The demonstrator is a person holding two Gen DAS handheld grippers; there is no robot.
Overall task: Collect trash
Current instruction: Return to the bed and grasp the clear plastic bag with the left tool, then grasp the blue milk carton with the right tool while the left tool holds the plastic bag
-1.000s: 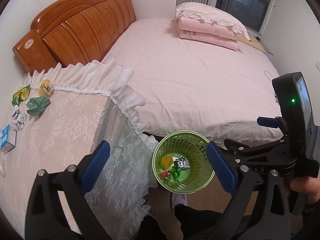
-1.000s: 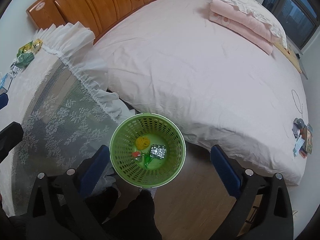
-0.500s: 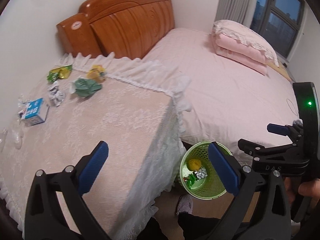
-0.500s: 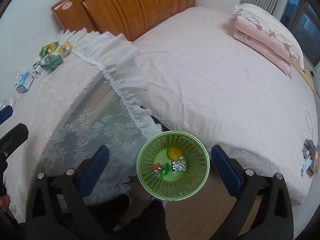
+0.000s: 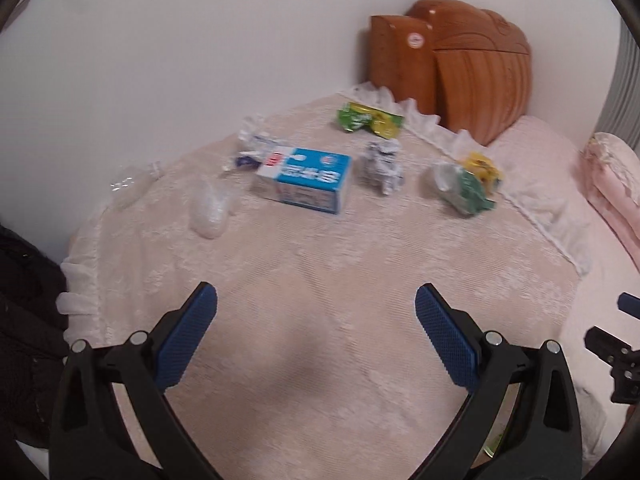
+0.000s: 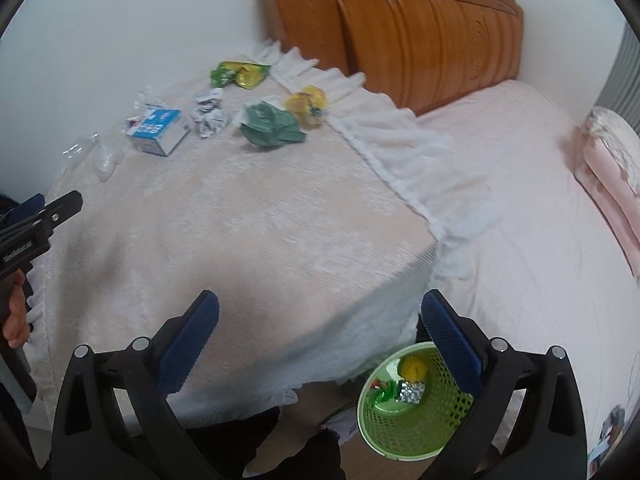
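Several pieces of trash lie at the far side of a lace-covered table [image 5: 320,272]: a blue and white carton [image 5: 306,180] [image 6: 158,130], crumpled white paper [image 5: 382,164] [image 6: 208,114], a green crumpled wrapper [image 5: 466,190] [image 6: 270,124], a yellow wrapper [image 5: 482,166] [image 6: 308,104], a green-yellow packet [image 5: 370,120] [image 6: 238,72] and clear plastic [image 5: 210,208]. My left gripper [image 5: 316,336] hangs open over the near part of the table, empty. My right gripper [image 6: 320,340] is open and empty above the table's corner. The green mesh bin [image 6: 408,404] on the floor holds a few scraps.
A bed with a pink sheet [image 6: 520,208] lies right of the table, with a wooden headboard [image 6: 420,28] and folded pink bedding [image 6: 612,168]. A white wall [image 5: 180,40] backs the table. A hand [image 6: 14,312] holds the left gripper's handle at the left edge.
Both grippers have swung left and up, away from the bin toward the table. The trash on the table now fills the left wrist view, and the bin has left that view.
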